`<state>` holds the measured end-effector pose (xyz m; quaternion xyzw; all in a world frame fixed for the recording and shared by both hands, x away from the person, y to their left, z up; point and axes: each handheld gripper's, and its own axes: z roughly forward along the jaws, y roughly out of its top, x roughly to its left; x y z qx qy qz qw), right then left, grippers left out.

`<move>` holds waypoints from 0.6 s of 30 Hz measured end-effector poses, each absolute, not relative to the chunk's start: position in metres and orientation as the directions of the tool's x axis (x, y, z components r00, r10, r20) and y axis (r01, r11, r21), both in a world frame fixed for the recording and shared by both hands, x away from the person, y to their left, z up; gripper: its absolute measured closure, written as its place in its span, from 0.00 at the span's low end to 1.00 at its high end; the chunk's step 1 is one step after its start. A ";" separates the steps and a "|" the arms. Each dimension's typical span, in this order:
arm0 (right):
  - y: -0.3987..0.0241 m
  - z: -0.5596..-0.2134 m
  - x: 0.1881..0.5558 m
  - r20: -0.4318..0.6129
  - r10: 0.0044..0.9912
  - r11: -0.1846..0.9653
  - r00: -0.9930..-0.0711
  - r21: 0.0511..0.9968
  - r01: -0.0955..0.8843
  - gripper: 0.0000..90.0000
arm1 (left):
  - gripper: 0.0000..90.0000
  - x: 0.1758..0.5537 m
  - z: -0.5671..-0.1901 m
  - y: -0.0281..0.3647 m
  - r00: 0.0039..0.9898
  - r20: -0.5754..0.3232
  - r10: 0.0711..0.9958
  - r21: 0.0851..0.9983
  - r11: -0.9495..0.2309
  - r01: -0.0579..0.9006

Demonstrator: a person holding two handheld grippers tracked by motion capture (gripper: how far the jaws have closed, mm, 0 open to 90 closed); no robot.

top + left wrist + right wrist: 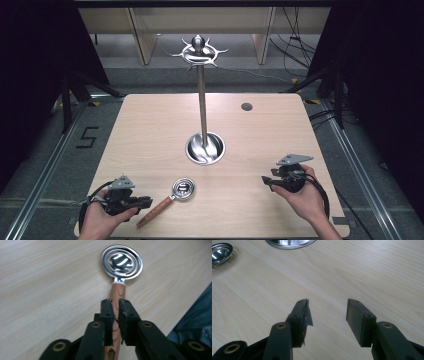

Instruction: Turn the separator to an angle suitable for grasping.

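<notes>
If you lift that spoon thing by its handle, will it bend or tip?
Probably no bending: the spoon looks like stiff metal on a solid wooden handle. It may tip head-down, since the left gripper, shut on the handle, sits well back from the bowl. The smooth handle might slip a little.

We count one table (150,135), pale wood, with one dark round hole (246,106) near its far right.

We count one stand (202,100): one steel post, one round base (205,148), and one crown of hooks (199,51) at its top; the number of hooks we cannot tell.

We count one strainer (172,195), with one round steel bowl (121,262) and one wooden handle (117,293).

We count two grippers: one left gripper (127,200) and one right gripper (285,177), each with two black jaws.

We count two hands: one left hand (100,217) and one right hand (305,197).
</notes>
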<state>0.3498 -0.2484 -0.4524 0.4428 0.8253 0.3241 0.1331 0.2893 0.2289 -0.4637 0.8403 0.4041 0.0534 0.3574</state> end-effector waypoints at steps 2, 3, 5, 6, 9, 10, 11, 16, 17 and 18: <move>-0.245 -0.455 0.349 0.103 0.832 0.343 -0.545 0.675 0.653 0.59 | 0.99 0.285 -0.461 0.221 0.699 -0.169 0.695 0.673 -0.436 0.597; -0.247 -0.453 0.350 0.096 0.827 0.361 -0.554 0.665 0.654 0.59 | 0.99 0.282 -0.460 0.214 0.717 -0.151 0.680 0.678 -0.457 0.576; -0.249 -0.453 0.352 0.068 0.811 0.402 -0.581 0.657 0.638 0.58 | 0.99 0.283 -0.461 0.205 0.764 -0.132 0.632 0.628 -0.543 0.558; -0.248 -0.452 0.351 0.094 0.821 0.381 -0.564 0.645 0.662 0.58 | 0.99 0.284 -0.464 0.199 0.770 -0.157 0.618 0.581 -0.573 0.578; -0.246 -0.455 0.352 0.083 0.818 0.369 -0.569 0.684 0.630 0.58 | 0.99 0.286 -0.467 0.185 0.814 -0.168 0.556 0.492 -0.669 0.558; -0.245 -0.455 0.352 0.089 0.821 0.362 -0.564 0.683 0.635 0.58 | 0.99 0.286 -0.466 0.181 0.824 -0.137 0.550 0.477 -0.692 0.542; -0.245 -0.455 0.352 0.085 0.820 0.365 -0.566 0.684 0.632 0.58 | 0.99 0.286 -0.466 0.178 0.817 -0.133 0.561 0.467 -0.692 0.551; -0.250 -0.453 0.352 0.073 0.811 0.397 -0.580 0.660 0.638 0.58 | 0.99 0.290 -0.472 0.177 0.793 -0.161 0.588 0.354 -0.716 0.602; -0.249 -0.453 0.352 0.079 0.817 0.387 -0.571 0.658 0.646 0.58 | 0.99 0.292 -0.473 0.179 0.800 -0.160 0.579 0.325 -0.734 0.597; -0.249 -0.454 0.352 0.084 0.820 0.375 -0.566 0.667 0.643 0.58 | 0.99 0.293 -0.475 0.181 0.799 -0.162 0.580 0.301 -0.742 0.599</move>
